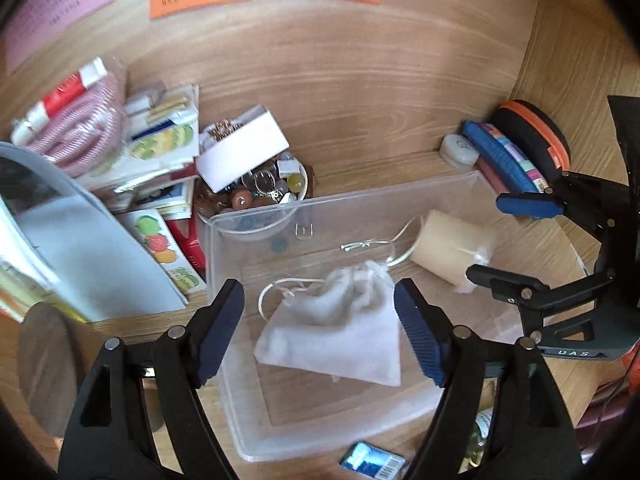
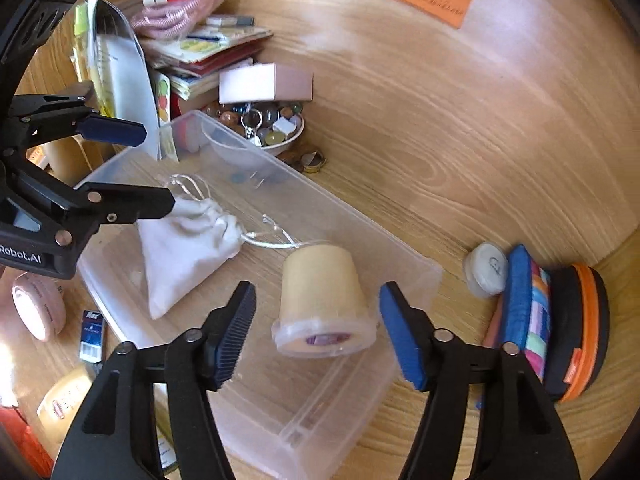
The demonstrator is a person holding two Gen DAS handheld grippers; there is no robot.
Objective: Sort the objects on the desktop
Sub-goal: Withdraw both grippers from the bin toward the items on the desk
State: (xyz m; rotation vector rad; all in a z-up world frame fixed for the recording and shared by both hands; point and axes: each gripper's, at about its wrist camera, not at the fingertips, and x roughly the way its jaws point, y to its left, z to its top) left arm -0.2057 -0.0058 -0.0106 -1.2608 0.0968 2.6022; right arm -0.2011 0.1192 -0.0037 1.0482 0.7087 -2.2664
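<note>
Both tongs hang open over the clear plastic bin point(image 1: 256, 432), each lined up with 1 thing inside it, which suggests the bin is where loose items are being gathered. The left tongs point(image 1: 320, 332) stand wide apart with nothing between the pads; the white drawstring pouch point(image 1: 336, 332) lies on the bin floor just ahead of them, framed by the 2 fingers but not touched. The right tongs point(image 2: 318, 340) are equally spread and empty; the tan roll in clear wrap point(image 2: 324, 304) lies on its side between and just beyond their tips, its flat end facing them.

So the bin holds 2 items: pouch toward the left tongs, roll toward the right, with the pouch's cord trailing between them.

Beyond the bin's far wall from the left tongs sits a white bowl point(image 1: 305, 178) heaped with beads, rings and small trinkets, a small white box point(image 1: 240, 152) propped on top. Left of that is a stack of booklets and sticker sheets point(image 1: 160, 148). To the right of the right tongs, a blue pouch point(image 2: 520, 300) and an orange-rimmed case point(image 2: 584, 332) lean on edge against the wall, not yet sorted, I judge.
</note>
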